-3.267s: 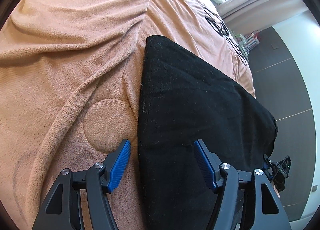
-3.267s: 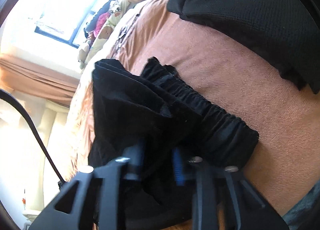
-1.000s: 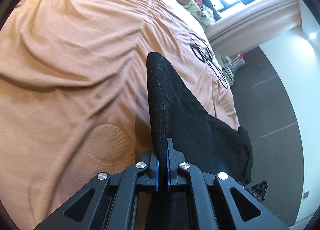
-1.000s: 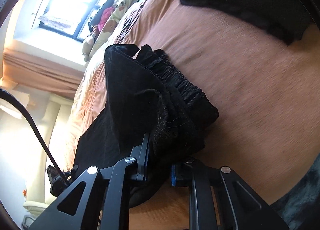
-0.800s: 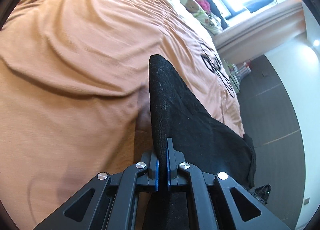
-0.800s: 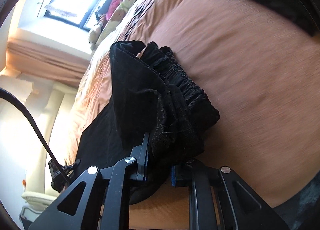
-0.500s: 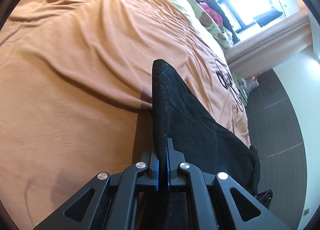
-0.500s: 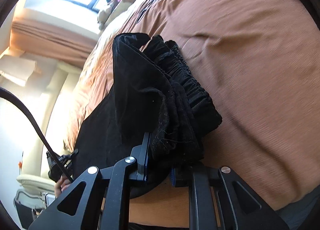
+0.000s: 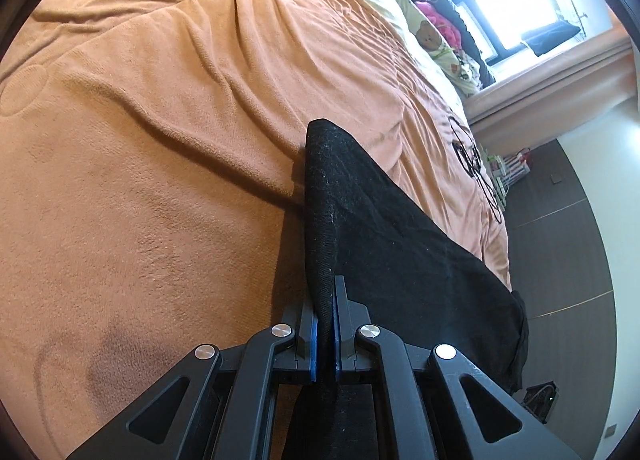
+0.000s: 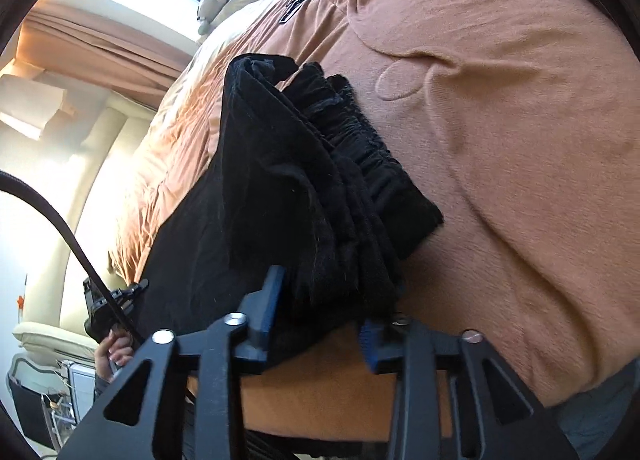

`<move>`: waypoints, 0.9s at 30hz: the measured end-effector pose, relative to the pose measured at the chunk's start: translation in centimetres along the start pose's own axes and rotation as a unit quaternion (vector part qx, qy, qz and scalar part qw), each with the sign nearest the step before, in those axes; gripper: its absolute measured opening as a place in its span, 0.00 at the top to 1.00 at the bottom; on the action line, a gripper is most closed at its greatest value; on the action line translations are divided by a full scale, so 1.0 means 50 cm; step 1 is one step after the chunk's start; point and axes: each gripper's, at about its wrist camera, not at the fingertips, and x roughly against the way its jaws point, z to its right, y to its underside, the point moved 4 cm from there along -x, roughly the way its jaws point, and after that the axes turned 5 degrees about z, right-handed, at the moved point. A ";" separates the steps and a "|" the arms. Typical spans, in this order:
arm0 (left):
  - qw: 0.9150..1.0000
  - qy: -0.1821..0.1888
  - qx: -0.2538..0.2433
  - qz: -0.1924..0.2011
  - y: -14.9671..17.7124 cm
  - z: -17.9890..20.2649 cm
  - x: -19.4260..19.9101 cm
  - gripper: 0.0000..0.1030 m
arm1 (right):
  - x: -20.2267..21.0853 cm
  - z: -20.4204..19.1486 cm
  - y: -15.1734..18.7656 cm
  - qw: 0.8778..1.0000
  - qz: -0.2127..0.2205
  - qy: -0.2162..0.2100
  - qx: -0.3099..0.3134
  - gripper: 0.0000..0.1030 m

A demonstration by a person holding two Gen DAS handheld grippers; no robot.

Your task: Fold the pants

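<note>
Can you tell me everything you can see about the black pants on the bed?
The black pants look soft and a bit fuzzy, with pale lint specks. They lie on the orange blanket, partly folded into layers. The waistband is gathered and crinkly, as if elastic. The left gripper is shut on a folded edge, holding it up like a ridge. The right gripper has the thick waistband bundle between its jaws, which are opening. The rest spreads flat toward the bed's edge.

Black pants (image 9: 384, 228) lie on an orange blanket (image 9: 160, 132); gripper pads (image 9: 313, 344) are blue.
</note>
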 end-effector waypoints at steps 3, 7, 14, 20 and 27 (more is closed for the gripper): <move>1.000 -0.001 0.003 0.005 0.002 -0.002 0.005 0.95 | 0.038 0.020 -0.011 1.000 0.012 0.016 0.011 0.55; 1.000 -0.010 0.004 0.007 0.002 -0.004 0.003 0.95 | 0.104 0.037 -0.052 0.998 0.055 0.030 0.026 0.48; 0.999 -0.041 0.013 -0.025 0.009 -0.025 -0.008 0.88 | 0.096 0.023 -0.140 0.997 0.072 -0.005 0.040 0.48; 0.998 -0.057 0.017 -0.010 0.008 -0.027 0.018 0.76 | -0.021 0.014 -0.169 0.997 0.045 -0.053 0.034 0.48; 0.998 -0.056 0.025 -0.004 0.010 -0.024 0.031 0.72 | -0.128 0.024 -0.239 0.997 0.009 -0.077 0.015 0.48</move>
